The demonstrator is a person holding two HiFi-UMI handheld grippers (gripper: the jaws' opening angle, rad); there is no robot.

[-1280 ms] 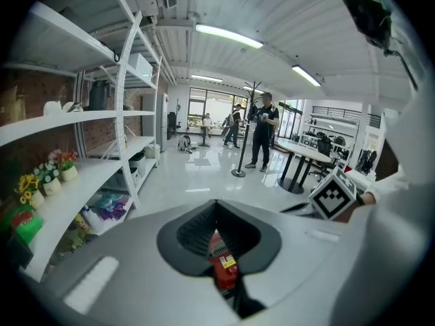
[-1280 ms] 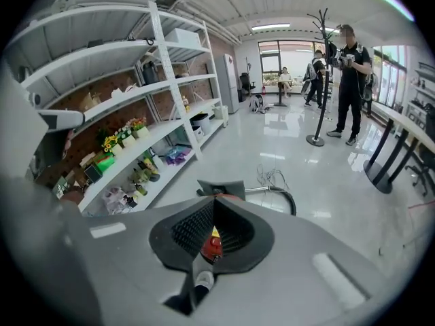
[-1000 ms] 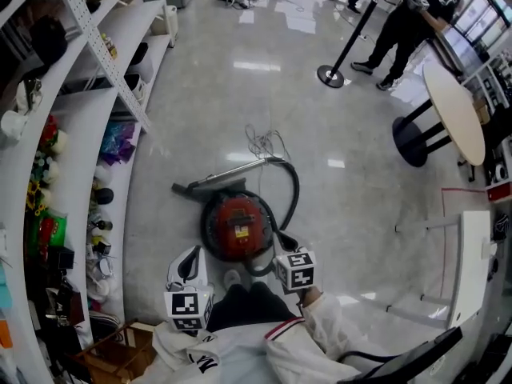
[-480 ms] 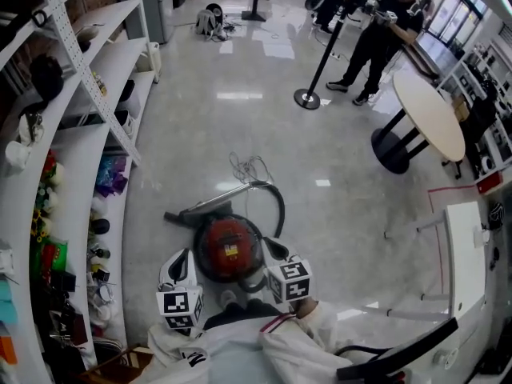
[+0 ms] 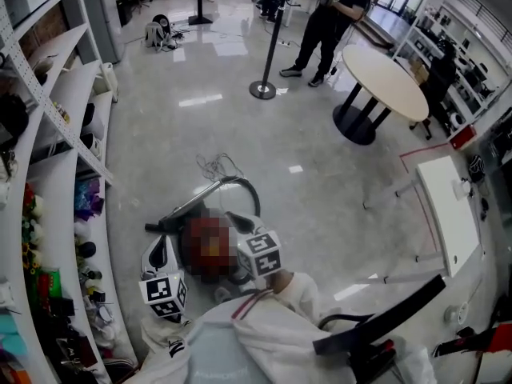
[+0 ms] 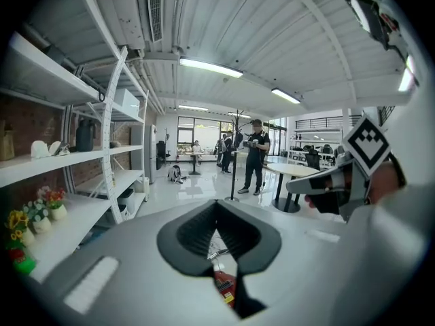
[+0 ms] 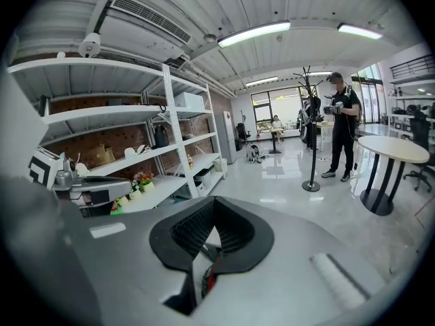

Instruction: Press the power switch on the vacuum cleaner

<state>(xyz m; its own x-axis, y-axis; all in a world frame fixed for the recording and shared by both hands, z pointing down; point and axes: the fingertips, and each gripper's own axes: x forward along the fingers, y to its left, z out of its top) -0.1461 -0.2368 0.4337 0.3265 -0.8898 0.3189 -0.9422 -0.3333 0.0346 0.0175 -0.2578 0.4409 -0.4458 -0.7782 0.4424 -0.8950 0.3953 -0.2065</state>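
On the glossy grey floor (image 5: 264, 134), near its left edge by the white metal shelving (image 5: 56, 174), sits the round red vacuum cleaner (image 5: 206, 250) (partly under a mosaic patch). The left gripper (image 5: 158, 242) is at its left side and the right gripper (image 5: 238, 219) at its right, both with jaws closed on nothing.

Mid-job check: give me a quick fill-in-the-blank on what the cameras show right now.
1. The vacuum cleaner lies on the ___.
2. The left gripper and the right gripper both have their jaws ___, with nothing held.
3. The shelving stands on the person's ___ side.
Missing words: floor; shut; left.
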